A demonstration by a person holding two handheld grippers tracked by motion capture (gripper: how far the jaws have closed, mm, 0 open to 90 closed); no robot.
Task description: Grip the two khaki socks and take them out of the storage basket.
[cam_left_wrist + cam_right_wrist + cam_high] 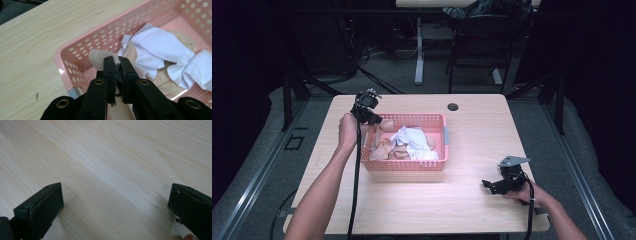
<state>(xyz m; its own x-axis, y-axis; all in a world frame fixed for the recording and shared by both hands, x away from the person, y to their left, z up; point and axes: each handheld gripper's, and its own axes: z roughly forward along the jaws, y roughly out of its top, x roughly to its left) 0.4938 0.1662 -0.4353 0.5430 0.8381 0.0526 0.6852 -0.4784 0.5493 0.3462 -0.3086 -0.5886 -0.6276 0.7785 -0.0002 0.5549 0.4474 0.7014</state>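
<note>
Jaws of the left gripper pinch a beige sock at the pink basket rim; the right gripper gapes wide over bare bench.

Both forearms are bare — no sleeves show. The left gripper is black, with a black cable trailing from it; its flat-sided fingers hang on linkage arms set with brass-coloured rivets. The right gripper is black too, topped by a grey three-cornered plate — its broad fingers end in worn, scuffed pads.
</note>
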